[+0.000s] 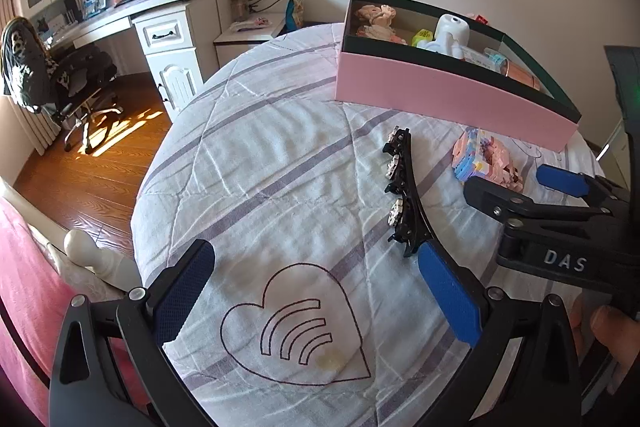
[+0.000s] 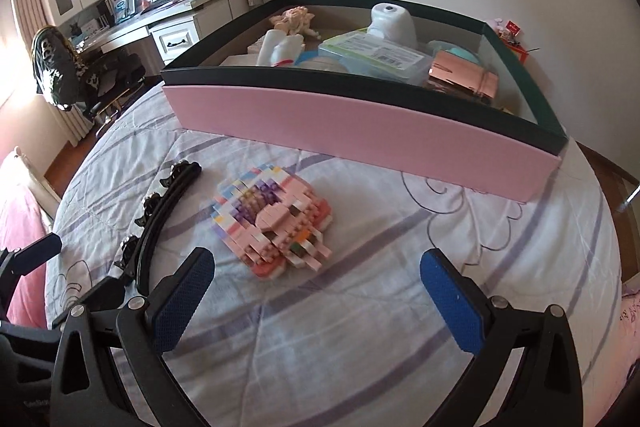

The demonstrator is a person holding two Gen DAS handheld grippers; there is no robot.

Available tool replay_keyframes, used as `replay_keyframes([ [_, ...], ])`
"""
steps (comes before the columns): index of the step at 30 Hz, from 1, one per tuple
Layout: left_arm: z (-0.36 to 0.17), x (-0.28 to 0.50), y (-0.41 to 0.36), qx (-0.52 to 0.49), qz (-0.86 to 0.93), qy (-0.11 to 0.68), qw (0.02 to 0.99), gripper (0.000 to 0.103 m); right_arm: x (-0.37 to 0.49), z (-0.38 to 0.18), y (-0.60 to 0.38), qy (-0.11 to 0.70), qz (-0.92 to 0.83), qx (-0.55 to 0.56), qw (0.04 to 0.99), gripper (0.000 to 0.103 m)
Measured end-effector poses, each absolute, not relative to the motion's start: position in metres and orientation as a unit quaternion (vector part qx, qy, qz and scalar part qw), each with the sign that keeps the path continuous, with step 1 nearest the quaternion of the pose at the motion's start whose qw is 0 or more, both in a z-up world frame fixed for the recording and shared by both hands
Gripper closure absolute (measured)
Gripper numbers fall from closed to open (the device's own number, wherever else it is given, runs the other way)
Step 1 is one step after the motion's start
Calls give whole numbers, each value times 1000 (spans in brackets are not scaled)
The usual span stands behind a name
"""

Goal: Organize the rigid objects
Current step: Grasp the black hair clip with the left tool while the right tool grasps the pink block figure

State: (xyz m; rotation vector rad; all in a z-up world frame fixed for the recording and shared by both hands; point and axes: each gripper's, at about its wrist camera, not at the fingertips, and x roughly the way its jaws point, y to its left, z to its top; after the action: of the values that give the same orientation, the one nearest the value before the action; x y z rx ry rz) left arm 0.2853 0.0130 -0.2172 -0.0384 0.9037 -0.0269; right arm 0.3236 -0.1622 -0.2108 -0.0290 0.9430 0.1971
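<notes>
Striped quilted bedding point(image 1: 280, 155) covers the bed where the work takes place, with a wooden floor point(image 1: 100, 167) beyond its left edge and a white desk point(image 1: 168, 27) against the far wall. Using the pink box point(image 2: 360, 135) as landmark: it sits at the far side of the bed, open-topped with a dark rim, already holding a white bottle-like item point(image 2: 390, 21), a rose-gold case point(image 2: 464, 73) and other small things. Just in front of its long pink wall lies a pastel brick model point(image 2: 276, 219), apart from the wall with bare quilt between. Left of the model, further from the box, lies a black curved hair clip point(image 1: 404, 191) with studded ornaments.

The right gripper point(image 2: 316, 301) hovers on the near side of the model, jaws spread wide and empty. The left gripper point(image 1: 316, 293) is likewise spread wide with nothing between its pads, its right pad point(image 1: 450, 295) right by the clip's near end; whether they touch cannot be told. Bare quilt lies left of the clip.
</notes>
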Motion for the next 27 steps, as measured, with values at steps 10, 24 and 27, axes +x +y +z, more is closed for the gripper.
replay_keyframes([
  [10, -220, 302, -13, 1, -35, 434, 900, 0, 317, -211, -165, 433, 120, -33, 893, 39],
  [24, -222, 308, -60, 86, -65, 402, 909, 84, 274, -209, -217, 420, 95, 27, 902, 39],
  [27, -219, 304, -61, 77, -67, 403, 910, 84, 270, -206, -216, 413, 97, 27, 905, 39],
])
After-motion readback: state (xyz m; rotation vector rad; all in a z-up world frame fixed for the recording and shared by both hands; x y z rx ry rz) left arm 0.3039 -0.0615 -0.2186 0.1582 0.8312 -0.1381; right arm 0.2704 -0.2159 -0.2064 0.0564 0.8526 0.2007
